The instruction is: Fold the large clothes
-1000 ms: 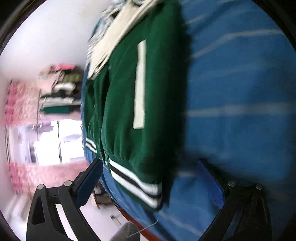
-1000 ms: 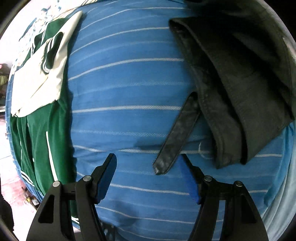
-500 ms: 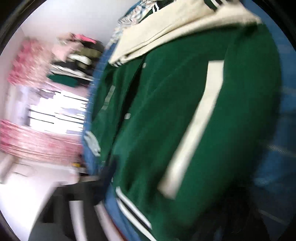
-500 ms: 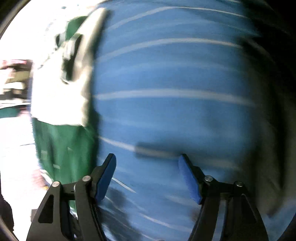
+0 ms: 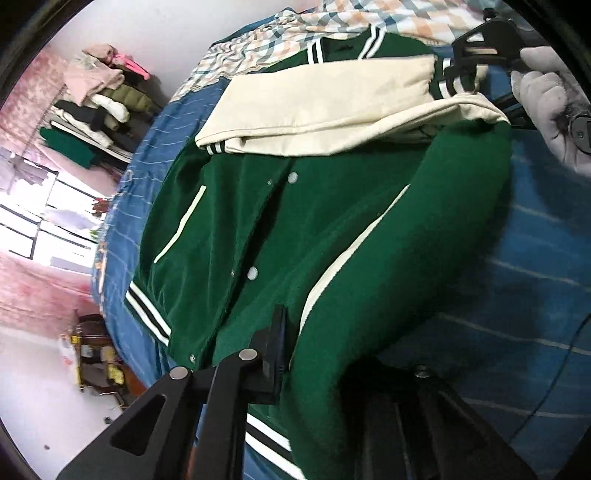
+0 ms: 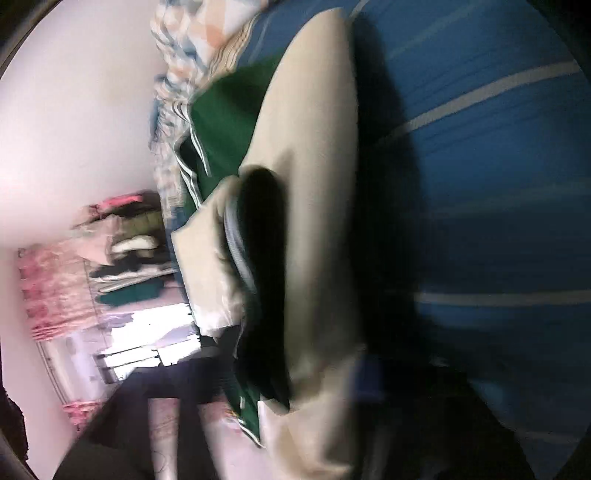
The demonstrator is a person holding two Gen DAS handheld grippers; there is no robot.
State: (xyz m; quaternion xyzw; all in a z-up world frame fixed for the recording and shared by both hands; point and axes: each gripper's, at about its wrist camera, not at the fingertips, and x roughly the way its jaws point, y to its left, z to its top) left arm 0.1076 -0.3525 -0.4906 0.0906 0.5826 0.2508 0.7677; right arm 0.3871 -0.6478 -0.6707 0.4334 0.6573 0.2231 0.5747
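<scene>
A green varsity jacket [image 5: 295, 229] with cream sleeves [image 5: 332, 107] lies on a blue striped bed [image 5: 524, 295], sleeves folded across the chest. My left gripper [image 5: 332, 354] is at the jacket's right hem corner; the green cloth runs between its fingers and covers the right one. My right gripper [image 5: 476, 55] shows at the top right of the left wrist view, at the sleeve cuff near the shoulder. In the blurred right wrist view the cream sleeve [image 6: 317, 229] fills the space between the fingers.
A checked blanket [image 5: 332, 26] lies at the head of the bed. A rack of stacked clothes [image 5: 96, 103] stands by the pink wall, beside a bright window [image 5: 44, 218]. The bed's edge drops off to the left.
Both grippers have moved from the bare blue sheet onto the green jacket. The left has closed in on the hem corner, the right on the cream sleeve at the shoulder.
</scene>
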